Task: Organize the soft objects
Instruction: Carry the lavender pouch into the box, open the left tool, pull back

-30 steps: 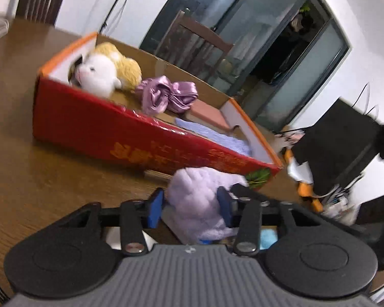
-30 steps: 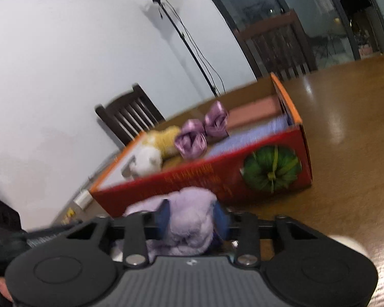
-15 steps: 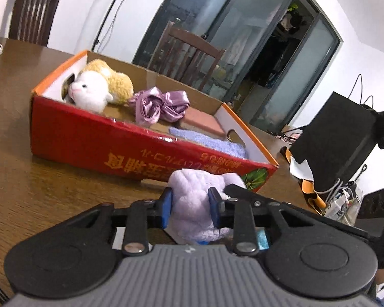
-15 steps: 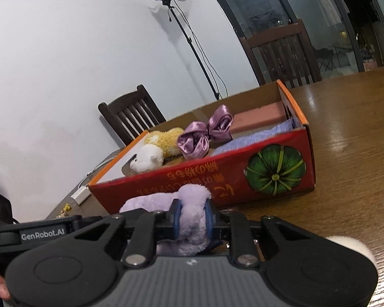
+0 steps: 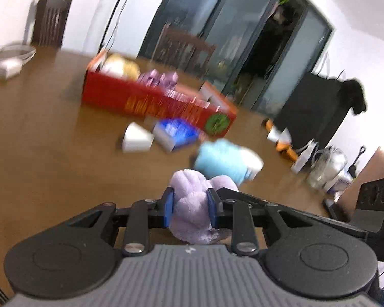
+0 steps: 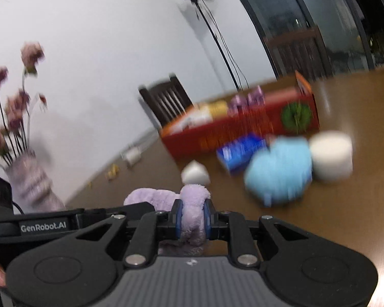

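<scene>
Both grippers are shut on one lilac plush cloth (image 5: 192, 204), each on one end. My left gripper (image 5: 189, 208) pinches it in the left wrist view; my right gripper (image 6: 193, 218) pinches the other end (image 6: 194, 204) in the right wrist view. They hold it above the wooden table (image 5: 51, 153), well back from the red cardboard box (image 5: 151, 102). The box holds a white and yellow plush toy (image 5: 120, 67) and a purple ribbon bow (image 5: 158, 79). A light blue plush (image 5: 221, 160) lies on the table just beyond the grippers.
A white wedge (image 5: 137, 140), a blue packet (image 5: 176, 134) and a white roll (image 6: 331, 158) lie between me and the box. A vase of flowers (image 6: 25, 179) stands at the left. Chairs (image 6: 166, 102) and a black bag (image 5: 317, 110) are at the table's edges.
Both grippers have lifted the lilac cloth and pulled up and back from the box. The box now looks smaller and farther, and the blue plush, wedge and packet have come into view.
</scene>
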The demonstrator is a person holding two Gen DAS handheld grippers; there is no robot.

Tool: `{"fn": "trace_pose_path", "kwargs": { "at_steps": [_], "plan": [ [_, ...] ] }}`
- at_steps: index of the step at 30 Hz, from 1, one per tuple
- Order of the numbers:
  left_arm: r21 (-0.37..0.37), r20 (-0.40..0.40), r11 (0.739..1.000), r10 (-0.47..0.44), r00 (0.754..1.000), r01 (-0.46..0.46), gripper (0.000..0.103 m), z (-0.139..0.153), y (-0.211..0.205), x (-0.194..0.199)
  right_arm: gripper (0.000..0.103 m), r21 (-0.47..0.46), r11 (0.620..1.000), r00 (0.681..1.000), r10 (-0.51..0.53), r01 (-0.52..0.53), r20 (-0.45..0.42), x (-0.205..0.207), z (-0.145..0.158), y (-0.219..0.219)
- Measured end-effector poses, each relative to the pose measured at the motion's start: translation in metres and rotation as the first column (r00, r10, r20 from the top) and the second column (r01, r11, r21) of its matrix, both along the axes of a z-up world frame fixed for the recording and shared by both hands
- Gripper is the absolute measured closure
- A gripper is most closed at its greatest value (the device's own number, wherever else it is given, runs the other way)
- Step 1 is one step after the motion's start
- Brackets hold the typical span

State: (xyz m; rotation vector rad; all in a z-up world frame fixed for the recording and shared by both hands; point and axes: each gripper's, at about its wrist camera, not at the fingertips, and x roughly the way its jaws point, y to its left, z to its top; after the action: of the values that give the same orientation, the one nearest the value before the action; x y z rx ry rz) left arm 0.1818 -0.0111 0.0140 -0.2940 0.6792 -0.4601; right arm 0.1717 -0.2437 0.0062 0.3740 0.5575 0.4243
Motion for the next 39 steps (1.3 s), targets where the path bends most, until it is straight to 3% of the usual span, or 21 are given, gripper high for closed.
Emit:
{"fn": "trace_pose_path", "kwargs": {
  "at_steps": [3,8,12,18,21,25,28,30,32,35,39],
  "plan": [
    [0.002,0.013,1.000,0.002,1.000,-0.002,0.076,0.001,0.003,-0.006,0.087,0.010,1.000,1.000,0.001,-0.001,-0.027,-0.006,-0.008,0.001],
    [-0.016,0.047,1.000,-0.001,0.999,0.002,0.075,0.008,0.005,-0.004,0.087,-0.017,1.000,1.000,0.006,-0.005,0.015,-0.009,0.005,0.003],
    [-0.033,0.096,0.999,-0.014,0.995,0.017,0.075,0.025,0.008,0.019,0.087,-0.028,0.999,0.999,0.018,-0.017,0.046,0.011,0.023,0.001],
    [-0.001,0.233,1.000,-0.008,0.972,0.009,0.075,0.076,0.020,0.108,0.086,-0.062,0.996,0.984,0.076,-0.067,0.160,0.100,0.078,0.012],
    [0.024,0.211,1.000,0.002,0.977,-0.007,0.075,0.087,0.027,0.175,0.087,-0.035,0.996,0.988,0.082,-0.078,0.132,0.170,0.091,0.021],
    [0.117,0.119,0.993,0.012,0.993,-0.025,0.074,0.070,0.026,0.252,0.087,-0.015,0.999,0.999,0.044,-0.044,0.008,0.258,0.075,0.035],
    [0.208,0.101,0.977,0.025,0.995,-0.046,0.066,0.048,0.022,0.279,0.087,-0.047,0.999,0.998,0.017,-0.020,-0.061,0.299,0.052,0.050],
    [0.244,0.106,0.969,0.011,0.994,-0.037,0.060,0.039,0.025,0.282,0.086,-0.056,0.998,0.993,0.025,-0.032,-0.119,0.311,0.033,0.056],
    [0.217,0.120,0.976,0.007,0.993,-0.033,0.051,0.037,0.039,0.277,0.086,-0.072,0.996,0.987,0.044,-0.056,-0.156,0.315,0.017,0.064],
    [0.208,0.143,0.976,0.033,0.989,-0.063,0.047,0.042,0.050,0.272,0.084,-0.075,0.994,0.980,0.063,-0.078,-0.190,0.316,0.002,0.072],
    [0.221,0.167,0.971,0.052,0.985,-0.089,0.040,0.054,0.052,0.266,0.067,-0.112,0.991,0.979,0.044,-0.067,-0.198,0.311,0.000,0.073]
  ]
}}
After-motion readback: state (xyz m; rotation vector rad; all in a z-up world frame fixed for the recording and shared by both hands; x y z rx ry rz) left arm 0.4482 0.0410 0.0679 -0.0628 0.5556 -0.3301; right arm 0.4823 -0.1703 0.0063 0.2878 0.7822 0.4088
